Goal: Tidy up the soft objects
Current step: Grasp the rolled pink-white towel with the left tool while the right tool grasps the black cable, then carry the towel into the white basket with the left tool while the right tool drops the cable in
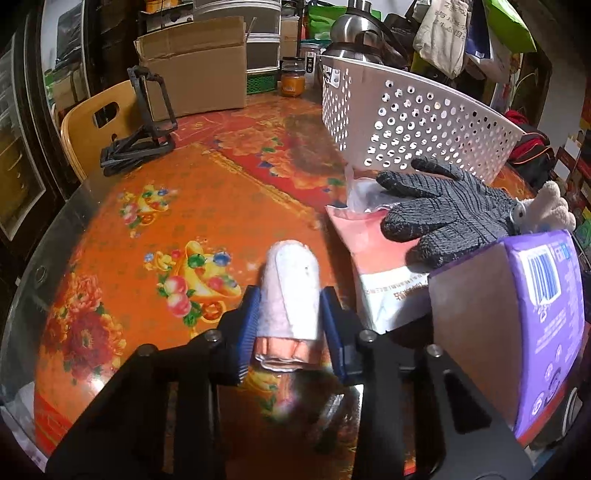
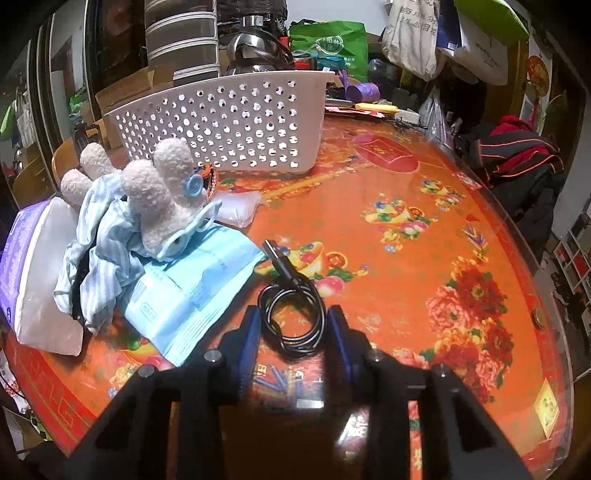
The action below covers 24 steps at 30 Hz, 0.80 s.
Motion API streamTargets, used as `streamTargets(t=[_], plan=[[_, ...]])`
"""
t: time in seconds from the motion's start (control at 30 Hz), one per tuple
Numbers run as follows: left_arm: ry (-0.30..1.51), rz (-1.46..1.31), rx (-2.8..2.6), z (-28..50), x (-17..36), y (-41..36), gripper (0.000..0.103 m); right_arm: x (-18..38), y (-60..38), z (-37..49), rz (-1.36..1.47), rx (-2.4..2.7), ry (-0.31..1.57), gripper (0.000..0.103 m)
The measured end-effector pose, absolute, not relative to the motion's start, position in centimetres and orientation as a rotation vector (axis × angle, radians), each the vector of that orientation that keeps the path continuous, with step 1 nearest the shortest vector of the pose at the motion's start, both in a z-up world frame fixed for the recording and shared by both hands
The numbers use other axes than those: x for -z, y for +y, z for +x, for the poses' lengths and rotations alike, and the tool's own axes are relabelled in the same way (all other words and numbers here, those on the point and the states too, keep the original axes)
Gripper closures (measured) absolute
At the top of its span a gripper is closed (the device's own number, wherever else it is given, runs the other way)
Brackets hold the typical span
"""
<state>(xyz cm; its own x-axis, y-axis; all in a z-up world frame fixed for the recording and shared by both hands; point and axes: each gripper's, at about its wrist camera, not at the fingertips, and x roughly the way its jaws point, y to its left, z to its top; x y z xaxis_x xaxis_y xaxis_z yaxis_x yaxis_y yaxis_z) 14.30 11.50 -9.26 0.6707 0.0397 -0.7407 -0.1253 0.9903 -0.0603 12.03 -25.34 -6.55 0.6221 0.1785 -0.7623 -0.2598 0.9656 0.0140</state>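
My left gripper is shut on a rolled pink-and-white towel, held just above the orange floral table. A grey knit glove lies on a pink packet to its right, beside a purple tissue pack. A white perforated basket stands behind. My right gripper has its jaws either side of a coiled black cable. A white plush rabbit in striped blue cloth lies left of it, on a blue packet, in front of the basket.
A cardboard box, a black folding stand and a wooden chair are at the far left. A jar and a steel kettle stand behind the basket. Clothes lie off the table's right edge.
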Motion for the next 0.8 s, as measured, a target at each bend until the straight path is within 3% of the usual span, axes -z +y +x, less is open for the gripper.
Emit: streamTargets(t=[0.8], plan=[[0.733,-0.106,-0.081,12.6,8.1,11.5,0.072,5.4,-27.3,10.7,0.038,-0.288,0.741,0.068]])
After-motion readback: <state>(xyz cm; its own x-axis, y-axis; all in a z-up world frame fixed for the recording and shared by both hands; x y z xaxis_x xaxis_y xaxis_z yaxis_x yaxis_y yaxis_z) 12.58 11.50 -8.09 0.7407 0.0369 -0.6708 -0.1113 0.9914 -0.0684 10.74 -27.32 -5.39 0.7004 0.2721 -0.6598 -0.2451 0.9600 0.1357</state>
